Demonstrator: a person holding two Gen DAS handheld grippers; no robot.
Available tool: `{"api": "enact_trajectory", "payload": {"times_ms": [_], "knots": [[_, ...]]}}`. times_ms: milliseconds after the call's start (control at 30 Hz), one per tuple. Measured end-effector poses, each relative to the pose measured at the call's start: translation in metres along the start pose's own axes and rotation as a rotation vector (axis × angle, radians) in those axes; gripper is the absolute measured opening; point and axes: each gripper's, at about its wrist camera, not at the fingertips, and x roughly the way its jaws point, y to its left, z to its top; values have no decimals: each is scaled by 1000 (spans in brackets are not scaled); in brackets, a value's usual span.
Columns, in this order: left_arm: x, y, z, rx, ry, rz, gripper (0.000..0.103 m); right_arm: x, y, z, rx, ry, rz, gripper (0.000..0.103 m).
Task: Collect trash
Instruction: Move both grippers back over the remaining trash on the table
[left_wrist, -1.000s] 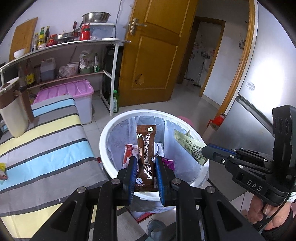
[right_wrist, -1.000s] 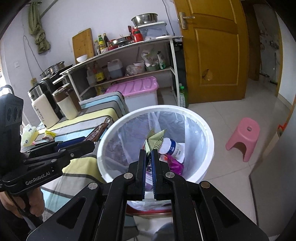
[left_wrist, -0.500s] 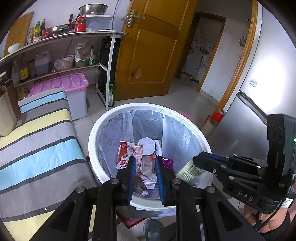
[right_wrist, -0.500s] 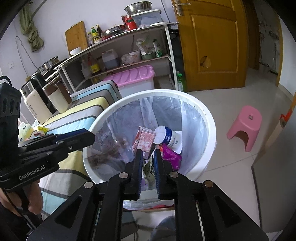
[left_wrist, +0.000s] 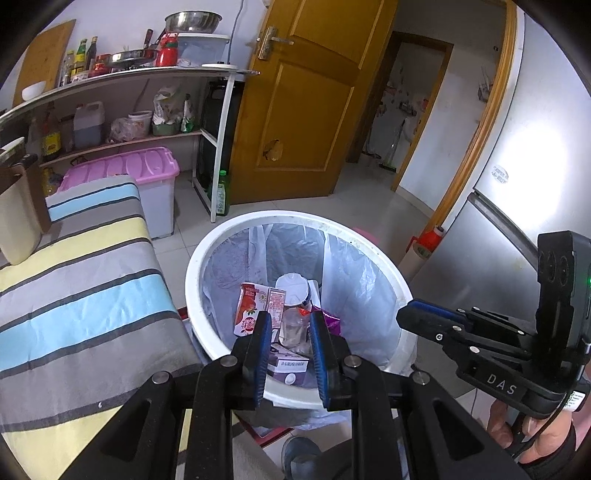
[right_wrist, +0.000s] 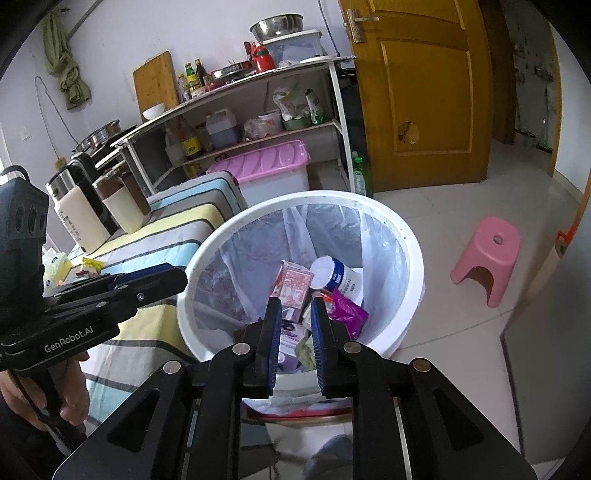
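1. The left gripper (left_wrist: 288, 325) hangs over the near rim of the white trash bin (left_wrist: 388, 258), its jaws a little apart with nothing between the blue pads.
2. The right gripper (right_wrist: 294, 312) hangs over the same bin from the other side; its jaws have just been opening and now stand slightly apart, gripping nothing.
3. The bin is lined with a thin clear bag (right_wrist: 380, 254) and stands on the tiled floor just beside the striped bed (left_wrist: 81, 295).
4. Trash lies at the bottom of the bin: a red and white carton (left_wrist: 255, 308), a white bottle with a blue label (right_wrist: 338, 275), a magenta wrapper (right_wrist: 349, 314) and a purple and white box (left_wrist: 286, 365).
5. A hand (right_wrist: 44, 402) holds the left gripper's handle at the lower left of the right wrist view.
6. A pink stool (right_wrist: 487, 258) stands on the floor well apart from the bin, and a pink-lidded storage box (left_wrist: 147, 166) sits by the shelf unit.
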Motion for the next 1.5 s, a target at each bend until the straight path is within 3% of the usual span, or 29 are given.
{"api": "enact_trajectory", "payload": {"times_ms": [233, 300, 367, 767, 1500], "knots": [[-26, 3, -8, -16, -32, 14, 21, -16, 16, -2, -14, -28, 29, 18], [-36, 4, -12, -18, -44, 18, 21, -20, 22, -2, -16, -40, 40, 30], [-45, 6, -15, -18, -56, 28, 21, -24, 28, -2, -20, -49, 54, 34], [-101, 24, -39, -57, -120, 107, 21, -41, 78, -10, -108, -67, 123, 39], [-182, 71, -82, -171, -199, 307, 21, -38, 160, -26, -244, -17, 235, 39]]}}
